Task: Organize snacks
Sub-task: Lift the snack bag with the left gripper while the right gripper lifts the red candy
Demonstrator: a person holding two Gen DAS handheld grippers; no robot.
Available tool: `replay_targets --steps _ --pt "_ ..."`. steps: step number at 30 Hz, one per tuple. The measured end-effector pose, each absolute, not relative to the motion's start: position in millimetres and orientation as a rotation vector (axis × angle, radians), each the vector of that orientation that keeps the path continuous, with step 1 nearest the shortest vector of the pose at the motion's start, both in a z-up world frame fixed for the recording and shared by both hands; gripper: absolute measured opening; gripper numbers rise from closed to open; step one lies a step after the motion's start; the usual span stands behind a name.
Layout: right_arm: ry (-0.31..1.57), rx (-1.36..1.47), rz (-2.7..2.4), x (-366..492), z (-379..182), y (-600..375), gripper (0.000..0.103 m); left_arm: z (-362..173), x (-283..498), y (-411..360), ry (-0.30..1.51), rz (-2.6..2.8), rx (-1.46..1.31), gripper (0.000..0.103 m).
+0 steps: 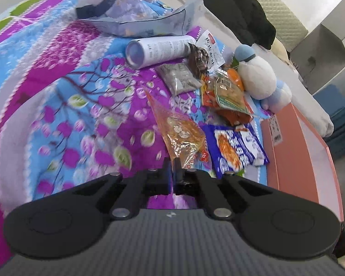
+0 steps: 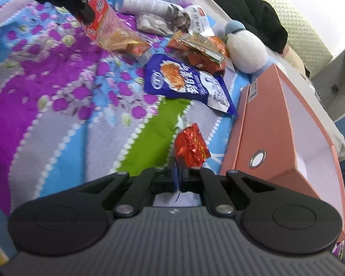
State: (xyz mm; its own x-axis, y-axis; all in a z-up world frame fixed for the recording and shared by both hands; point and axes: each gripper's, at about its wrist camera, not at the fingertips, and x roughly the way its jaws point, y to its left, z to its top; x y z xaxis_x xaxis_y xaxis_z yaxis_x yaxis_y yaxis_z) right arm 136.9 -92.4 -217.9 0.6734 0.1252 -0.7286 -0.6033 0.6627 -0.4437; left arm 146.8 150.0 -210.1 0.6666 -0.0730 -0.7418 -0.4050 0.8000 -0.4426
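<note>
In the left wrist view my left gripper (image 1: pixel 173 161) is shut on the corner of a clear orange snack packet (image 1: pixel 180 135), which hangs over the flowered bedspread (image 1: pixel 85 105). The right wrist view shows that same left gripper (image 2: pixel 88 17) at the top left, holding the orange packet (image 2: pixel 117 34) with its red label. My right gripper (image 2: pixel 178 168) is shut on the edge of a crinkled red foil packet (image 2: pixel 192 147), just left of the pink box (image 2: pixel 271 124). A blue snack bag (image 2: pixel 186 80) lies on the bedspread between the two grippers, also the blue snack bag (image 1: pixel 237 147).
An open pink box (image 1: pixel 299 151) with a white inside stands at the right. Further back lie a white tube canister (image 1: pixel 158 50), a grey packet (image 1: pixel 180 79), a heap of orange and green packets (image 1: pixel 227 94), a white plush toy (image 1: pixel 257 76) and dark clothing (image 1: pixel 241 11).
</note>
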Motion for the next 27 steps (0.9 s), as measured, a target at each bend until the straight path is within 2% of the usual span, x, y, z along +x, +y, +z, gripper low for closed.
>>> replay_targets --steps 13,20,21,22,24,25,27 --pt "0.705 -0.703 0.513 79.0 -208.2 -103.2 0.003 -202.7 53.1 118.3 0.851 0.218 -0.642 0.001" --pt "0.736 -0.581 0.519 72.6 -209.9 -115.4 0.009 -197.4 55.5 100.8 0.905 0.080 -0.486 0.002" --pt "0.749 -0.550 0.518 74.7 -209.5 -117.5 0.017 -193.8 59.7 98.3 0.908 0.061 -0.443 0.002" --pt "0.765 -0.515 0.526 77.3 -208.5 -119.9 0.038 -190.3 65.2 96.6 0.910 0.037 -0.409 0.002" --pt "0.780 -0.432 0.544 79.5 -204.5 -125.8 0.060 -182.5 76.6 93.4 0.912 -0.003 -0.332 0.003" --pt "0.780 -0.392 0.546 80.0 -202.1 -128.7 0.064 -178.9 82.9 91.3 0.915 -0.017 -0.293 0.007" --pt "0.793 -0.330 0.547 82.4 -198.3 -133.5 0.065 -171.9 96.7 86.4 0.922 -0.062 -0.210 0.024"
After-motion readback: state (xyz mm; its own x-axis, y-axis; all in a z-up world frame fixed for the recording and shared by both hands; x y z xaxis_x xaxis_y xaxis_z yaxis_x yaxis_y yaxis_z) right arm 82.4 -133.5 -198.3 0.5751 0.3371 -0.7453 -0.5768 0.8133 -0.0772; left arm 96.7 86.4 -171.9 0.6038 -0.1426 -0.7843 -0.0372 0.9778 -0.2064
